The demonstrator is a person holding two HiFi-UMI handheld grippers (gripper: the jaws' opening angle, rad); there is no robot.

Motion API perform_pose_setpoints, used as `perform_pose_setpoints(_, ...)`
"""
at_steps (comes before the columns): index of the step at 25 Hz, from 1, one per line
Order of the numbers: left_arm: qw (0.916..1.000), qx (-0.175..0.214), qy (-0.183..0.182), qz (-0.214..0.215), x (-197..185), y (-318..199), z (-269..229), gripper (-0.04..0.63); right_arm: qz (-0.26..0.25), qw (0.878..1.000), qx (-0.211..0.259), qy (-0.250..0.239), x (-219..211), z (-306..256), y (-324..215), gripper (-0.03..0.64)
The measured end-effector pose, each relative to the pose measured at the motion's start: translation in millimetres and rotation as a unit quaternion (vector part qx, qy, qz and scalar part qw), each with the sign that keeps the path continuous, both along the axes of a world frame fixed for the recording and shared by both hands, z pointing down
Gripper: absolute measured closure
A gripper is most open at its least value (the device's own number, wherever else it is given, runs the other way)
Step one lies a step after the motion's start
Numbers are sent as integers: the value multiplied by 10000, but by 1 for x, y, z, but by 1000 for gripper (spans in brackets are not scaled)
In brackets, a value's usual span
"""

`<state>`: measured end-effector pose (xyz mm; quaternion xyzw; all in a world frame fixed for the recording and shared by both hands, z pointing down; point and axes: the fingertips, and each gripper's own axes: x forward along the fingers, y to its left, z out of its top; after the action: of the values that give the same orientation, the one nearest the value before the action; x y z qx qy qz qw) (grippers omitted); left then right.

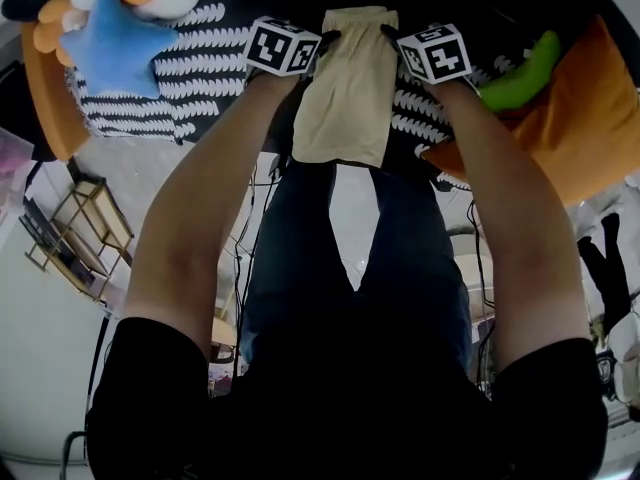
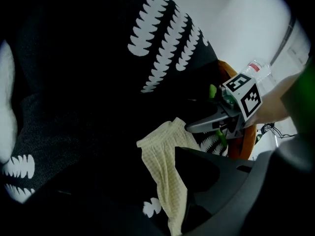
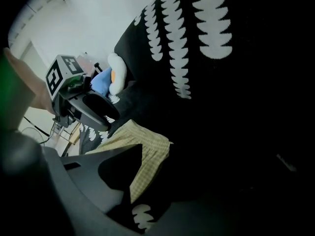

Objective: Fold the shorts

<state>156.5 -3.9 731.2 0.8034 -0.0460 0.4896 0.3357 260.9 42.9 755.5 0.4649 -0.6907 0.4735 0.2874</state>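
The beige shorts [image 1: 345, 88] lie as a long narrow strip on the black blanket with white marks [image 1: 200, 63]. The elastic waistband is at the far end. My left gripper [image 1: 325, 40] is at the left corner of the waistband and my right gripper [image 1: 388, 33] at the right corner. In the left gripper view the shorts [image 2: 165, 161] run beside and under my dark jaw, with the right gripper [image 2: 216, 122] just beyond. In the right gripper view the shorts [image 3: 142, 151] lie the same way, near the left gripper [image 3: 91, 109]. Both pairs of jaws stand wide, not pressing the cloth.
A blue star plush [image 1: 115, 43] sits at the blanket's far left. An orange cushion [image 1: 580, 108] and a green toy [image 1: 520, 73] lie to the right. A metal rack [image 1: 80, 228] stands on the floor at the left. The person's legs are below the shorts.
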Motion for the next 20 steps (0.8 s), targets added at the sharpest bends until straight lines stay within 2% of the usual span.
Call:
perform_pose_setpoints(6,9999,-149,-22,-85,7,-10,22,353,44,9998,-145,-95,-3,22,-4,436)
perform_pose_setpoints(10,9989,-268,-368,119,3,-7,48,350,89,9999,-111,-43,-3,34,-9,433)
perform_pose_setpoints(14,9977,-302,-542,258,-2,-6,58,431,129,9999,21,-23,-4,28,-17,410)
perform_pose_setpoints(20,9982,-225,-378,409,-4,-6,60,469,-113,9991,-155,-379,-18,37,-18,425)
